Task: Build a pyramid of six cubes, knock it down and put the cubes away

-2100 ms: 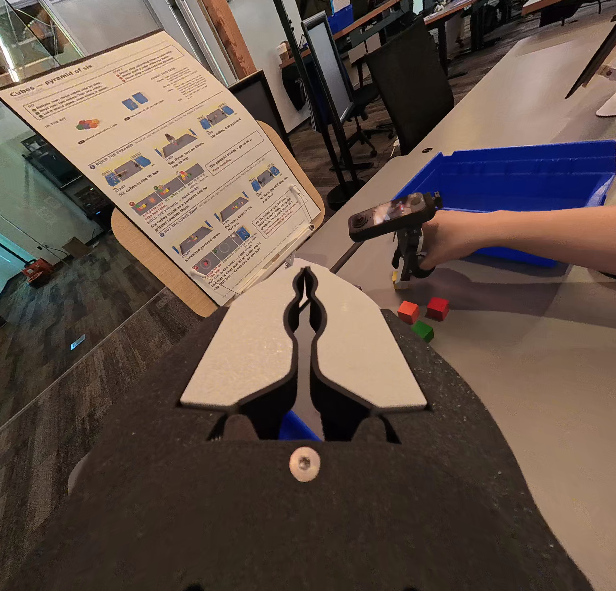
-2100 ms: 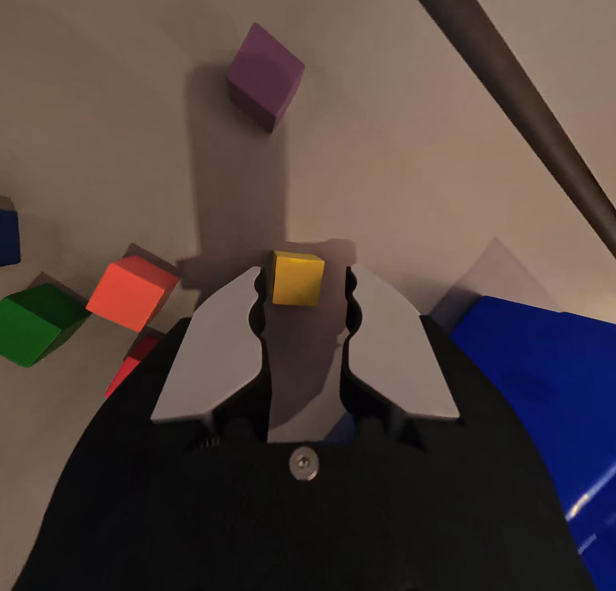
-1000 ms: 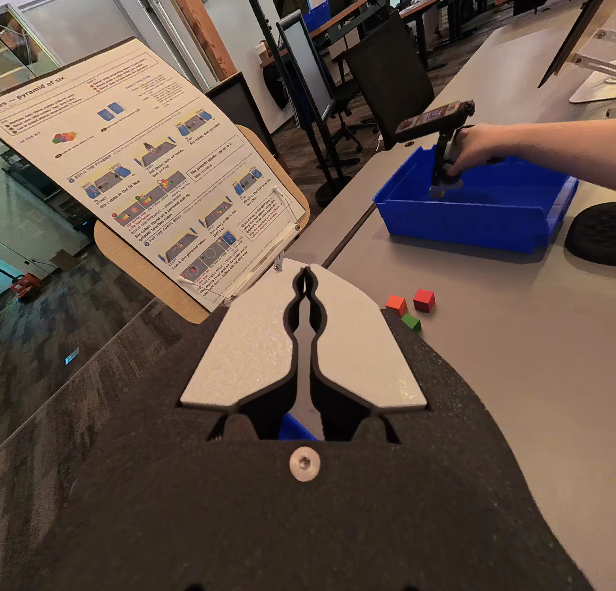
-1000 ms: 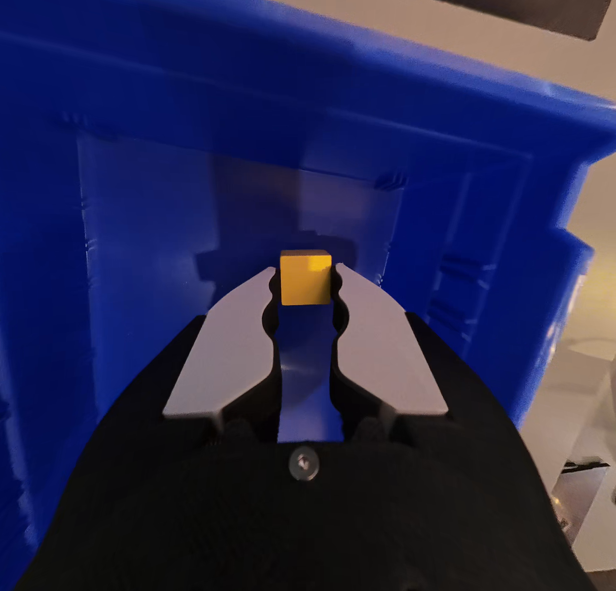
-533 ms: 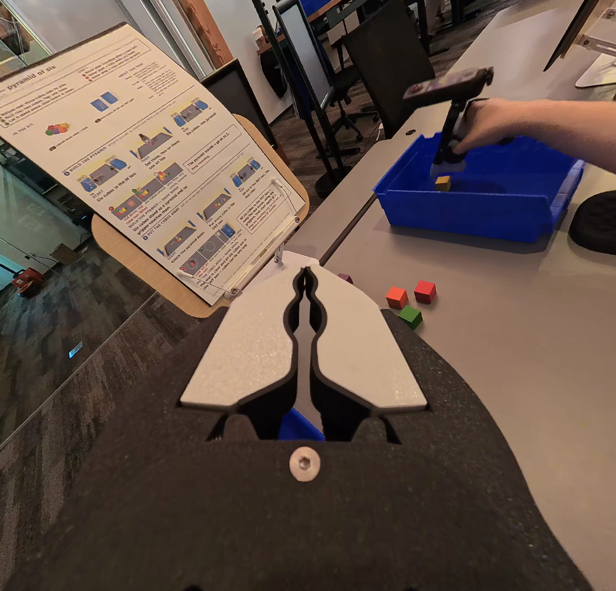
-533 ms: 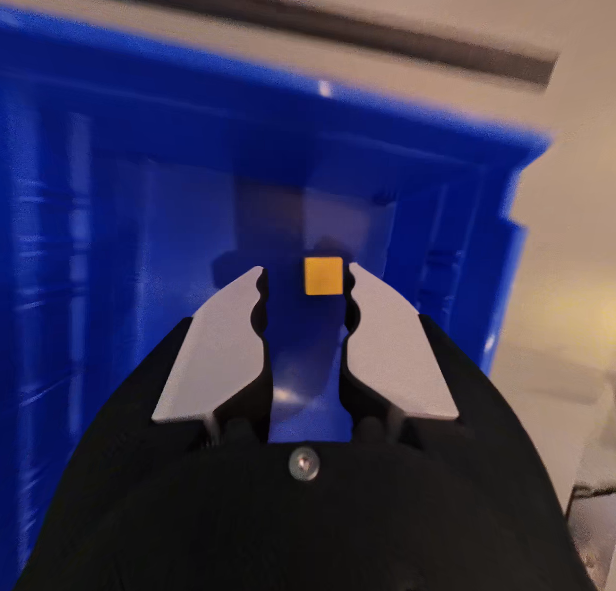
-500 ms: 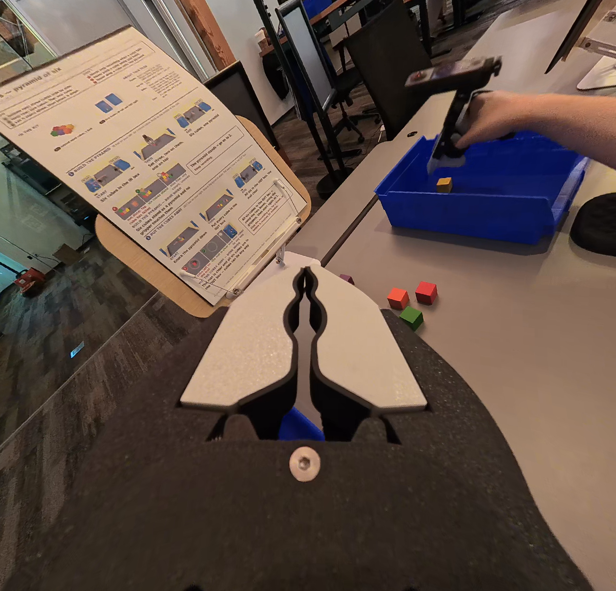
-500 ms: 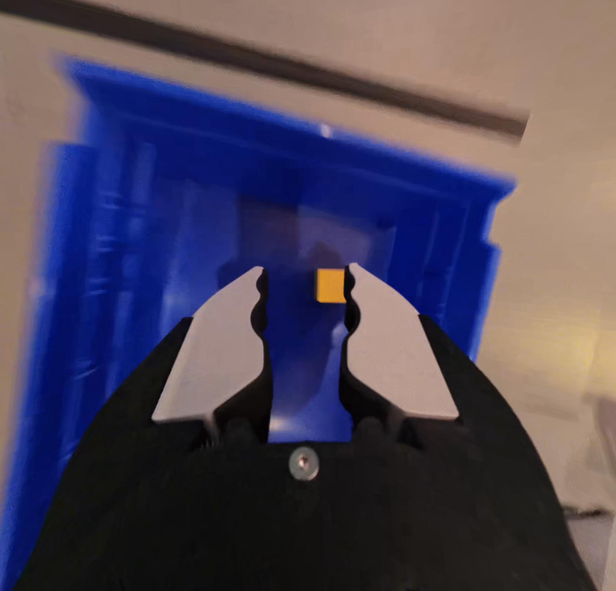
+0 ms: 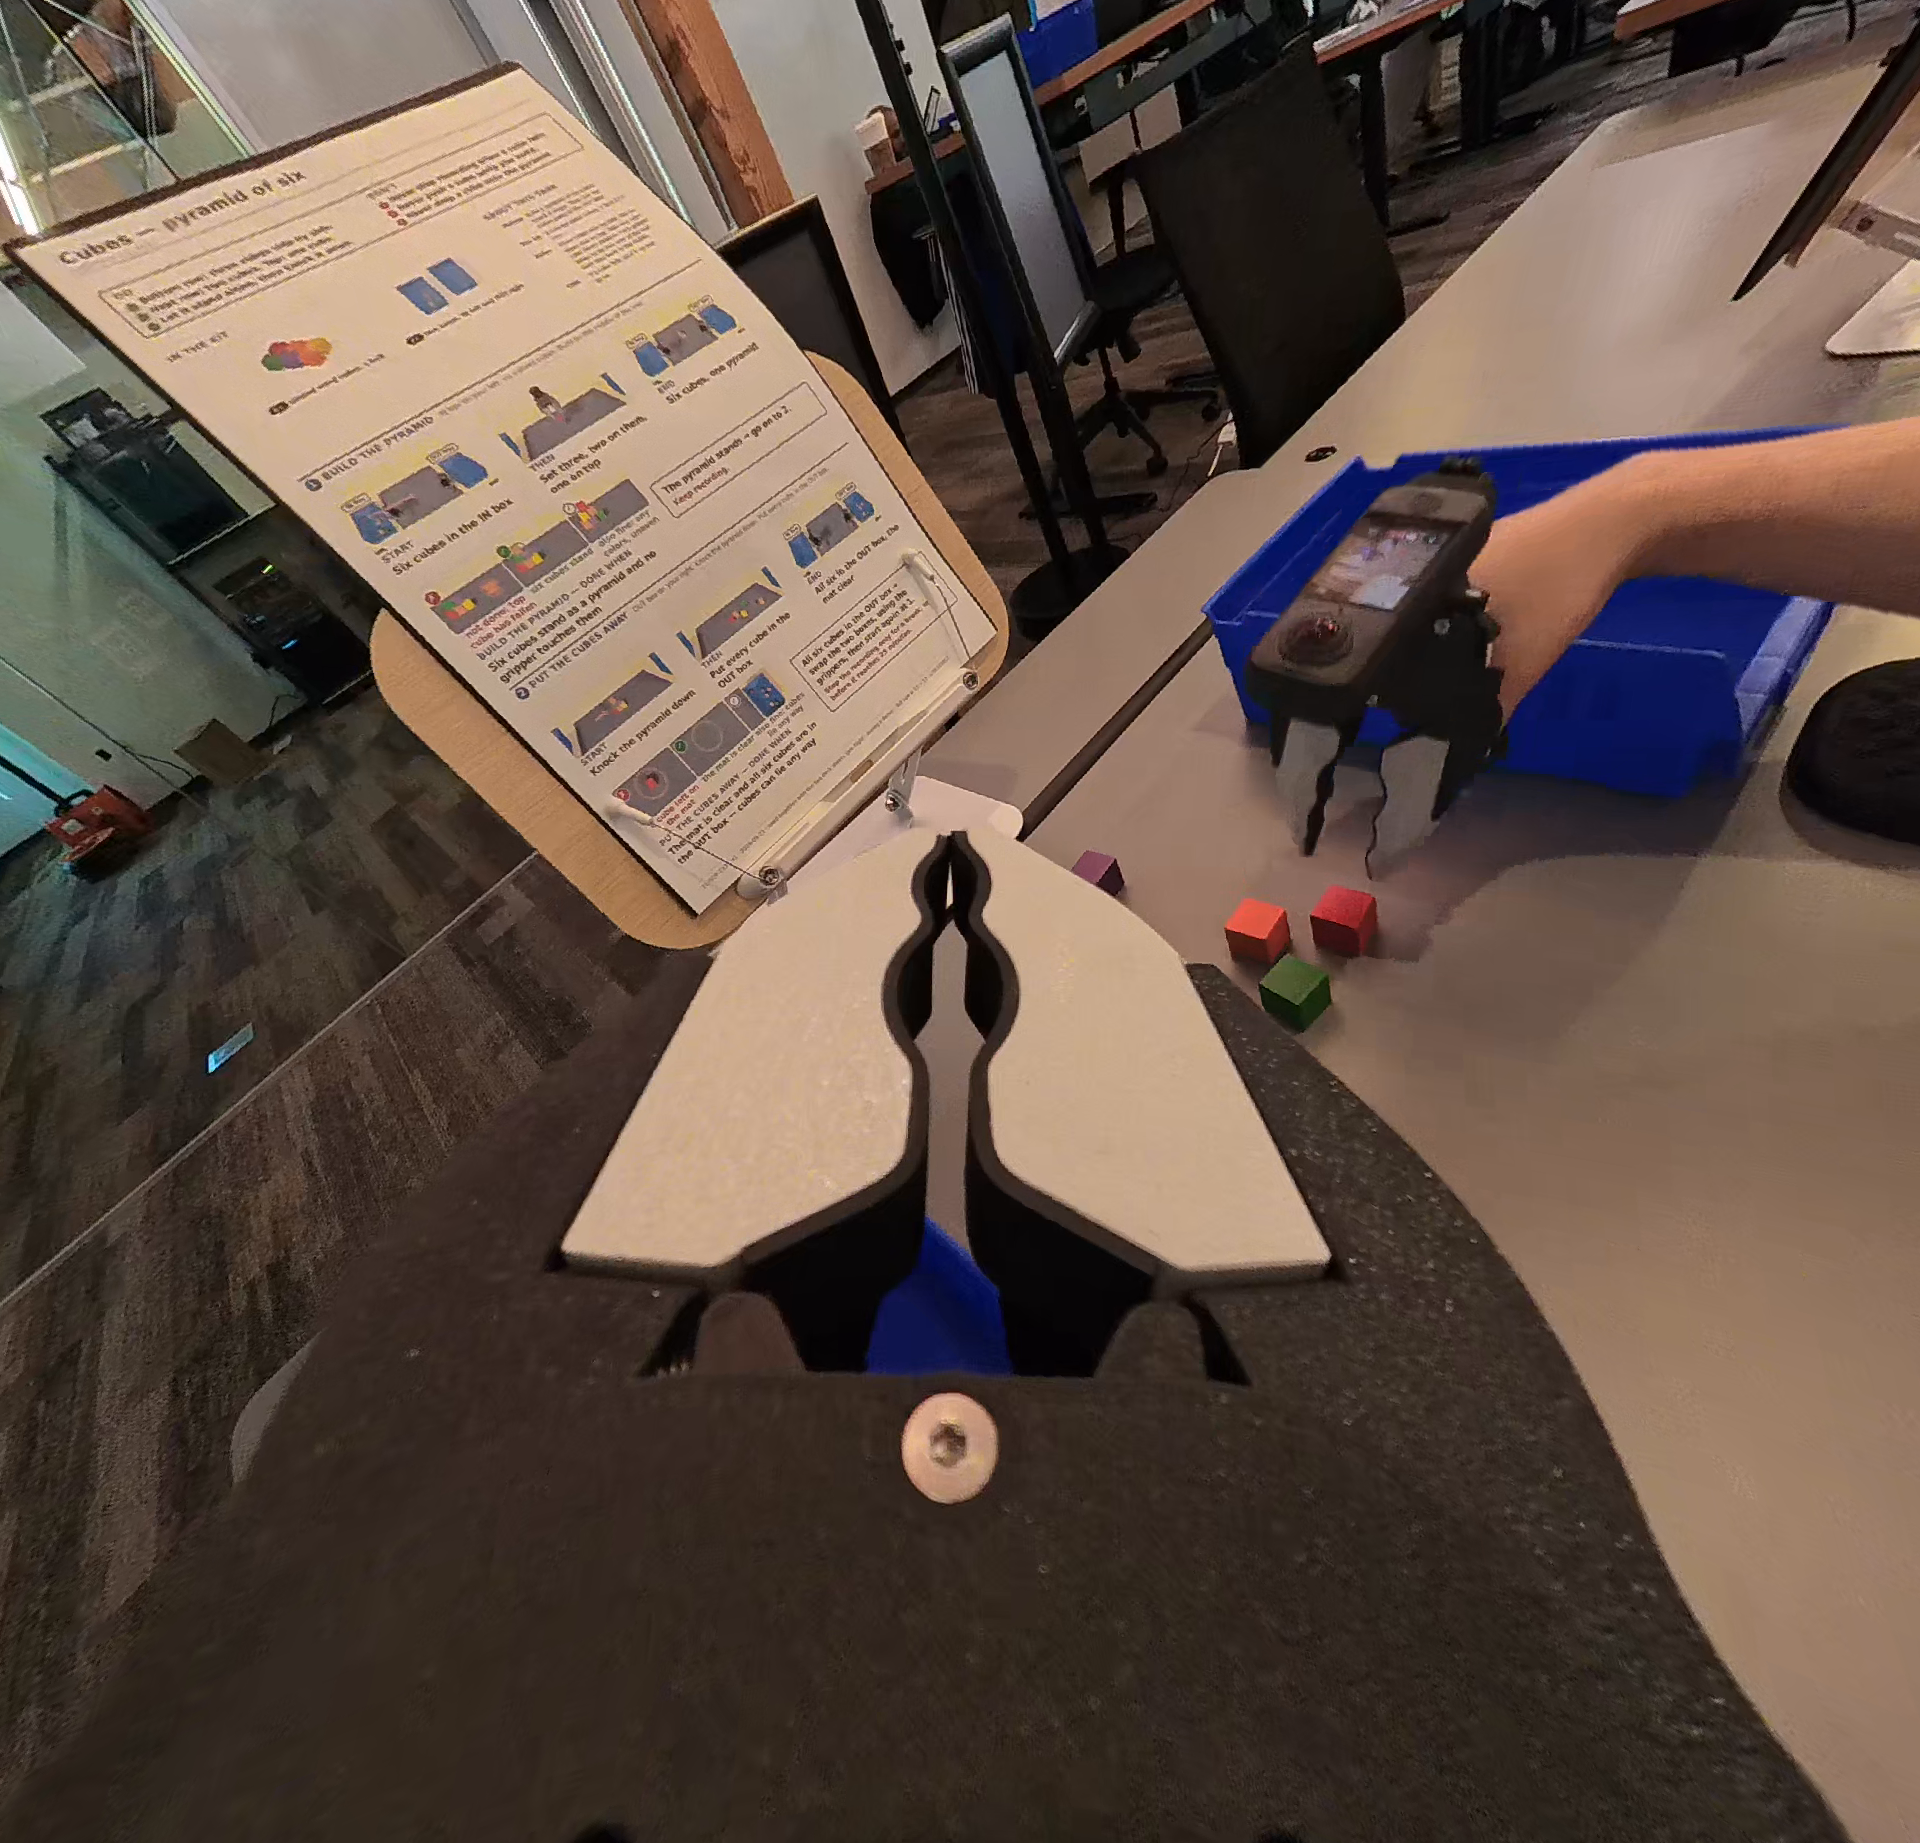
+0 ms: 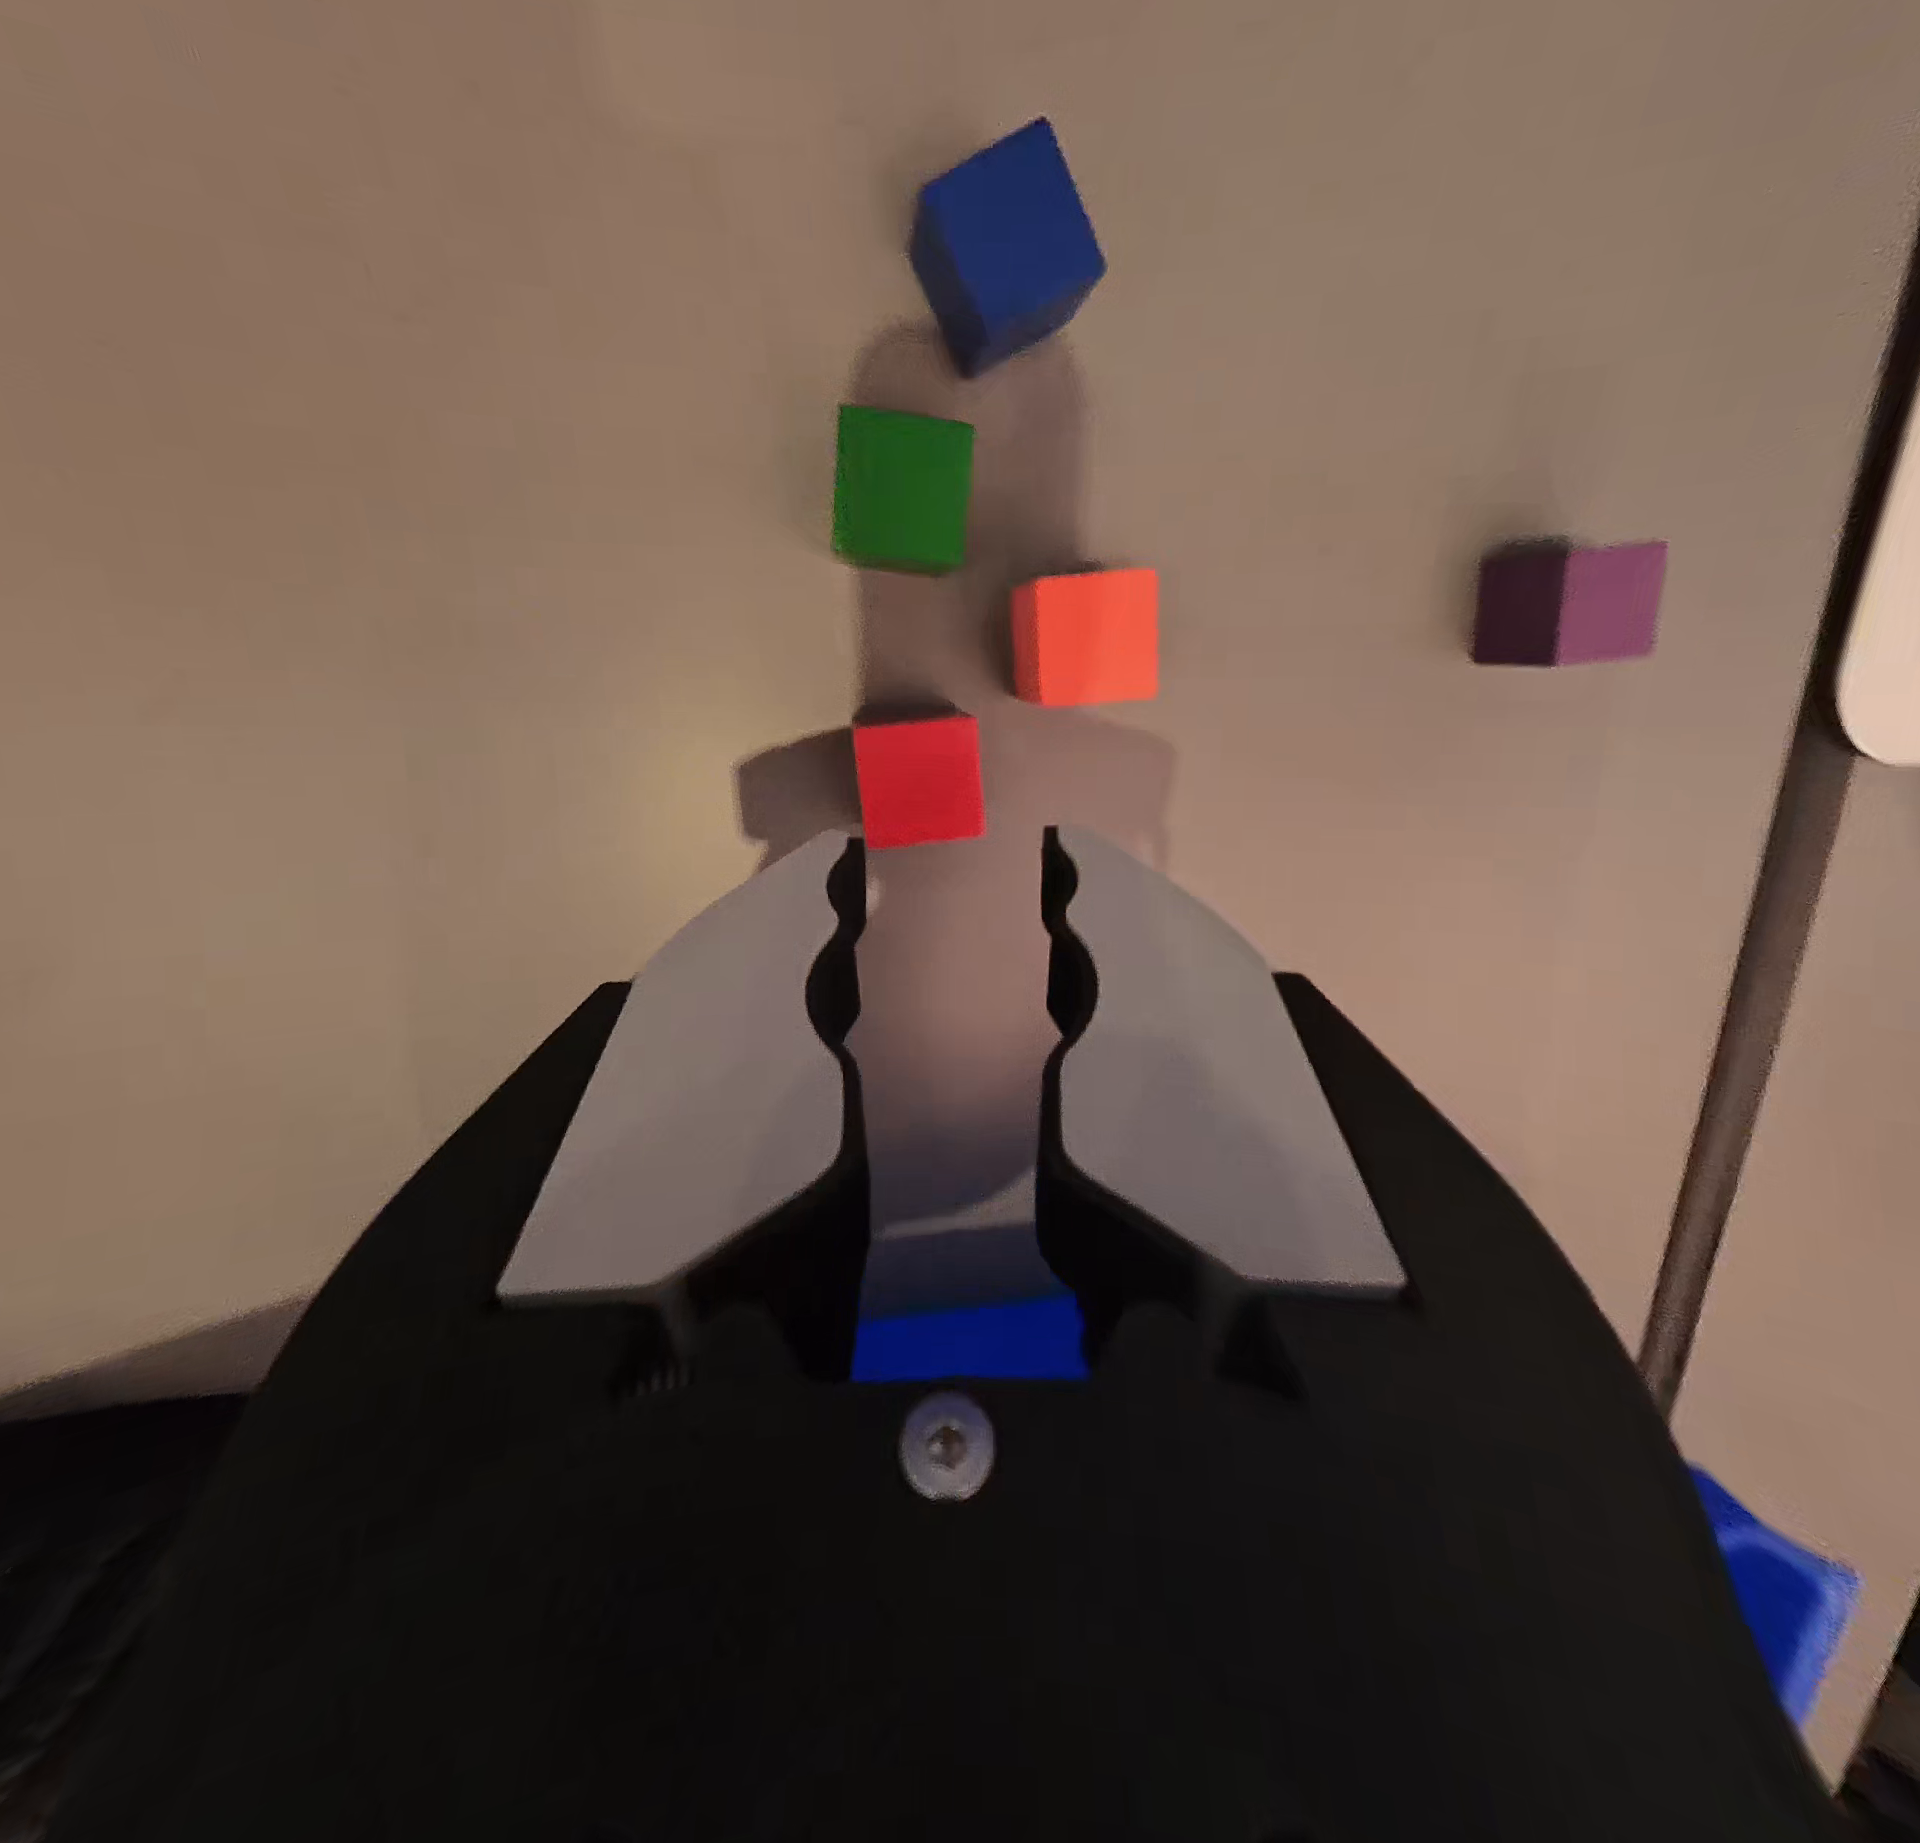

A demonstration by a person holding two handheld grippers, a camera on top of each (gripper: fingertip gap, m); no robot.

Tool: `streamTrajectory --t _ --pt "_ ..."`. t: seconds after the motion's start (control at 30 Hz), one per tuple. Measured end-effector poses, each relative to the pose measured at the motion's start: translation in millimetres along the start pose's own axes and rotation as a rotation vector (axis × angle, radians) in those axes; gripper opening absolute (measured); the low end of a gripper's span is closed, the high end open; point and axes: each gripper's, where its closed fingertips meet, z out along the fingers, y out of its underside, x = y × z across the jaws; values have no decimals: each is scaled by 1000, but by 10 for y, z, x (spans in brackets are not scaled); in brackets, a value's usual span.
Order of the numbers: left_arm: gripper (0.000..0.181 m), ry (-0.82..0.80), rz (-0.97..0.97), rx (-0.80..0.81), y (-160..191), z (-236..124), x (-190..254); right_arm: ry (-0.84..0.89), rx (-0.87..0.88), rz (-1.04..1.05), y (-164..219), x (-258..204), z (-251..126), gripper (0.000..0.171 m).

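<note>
In the right wrist view my right gripper (image 10: pixel 951 837) is open and empty, just above a red cube (image 10: pixel 920 780) on the grey table. Beyond lie an orange cube (image 10: pixel 1086 635), a green cube (image 10: pixel 902 489), a blue cube (image 10: pixel 1006 245) and, to the right, a purple cube (image 10: pixel 1569 604). In the left wrist view my left gripper (image 9: pixel 951 848) is shut and empty, held near the table's left edge. The right gripper (image 9: pixel 1351 837) shows there too, hovering over the red (image 9: pixel 1343 918), orange (image 9: pixel 1257 929) and green (image 9: pixel 1295 989) cubes, with the purple cube (image 9: pixel 1097 871) nearby. The yellow cube is hidden.
A blue bin (image 9: pixel 1621 692) stands behind the right gripper; its corner shows in the right wrist view (image 10: pixel 1766 1627). An instruction board (image 9: pixel 499 484) on a stand leans at the table's left edge. A black pad (image 9: pixel 1860 754) lies right of the bin. A dark seam (image 10: pixel 1766 858) crosses the table. Left tips to right tips: about 35 cm. The orange cube (image 10: pixel 1086 635) lies some 5 cm from my right tips, 35 cm from my left tips. It is also in sight in the left wrist view (image 9: pixel 1260 919).
My right gripper let the yellow cube go in the blue bin, left the bin and came down open over the loose cubes. My left gripper stayed shut and nearly still.
</note>
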Motion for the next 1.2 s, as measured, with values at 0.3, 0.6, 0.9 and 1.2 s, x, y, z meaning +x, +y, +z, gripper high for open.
streamTrajectory --t 0.3,0.6,0.9,1.2 --pt "0 4 9 -4 10 7 -3 -64 -76 -29 65 -93 344 37" --pt "1 0 5 -24 52 26 -30 73 178 20 -298 119 -494 29" --pt "1 16 7 -33 40 82 24 522 78 845 1446 1185 -1827 29" --pt "1 32 11 -85 118 195 87 361 -172 1208 2339 963 -584 29"
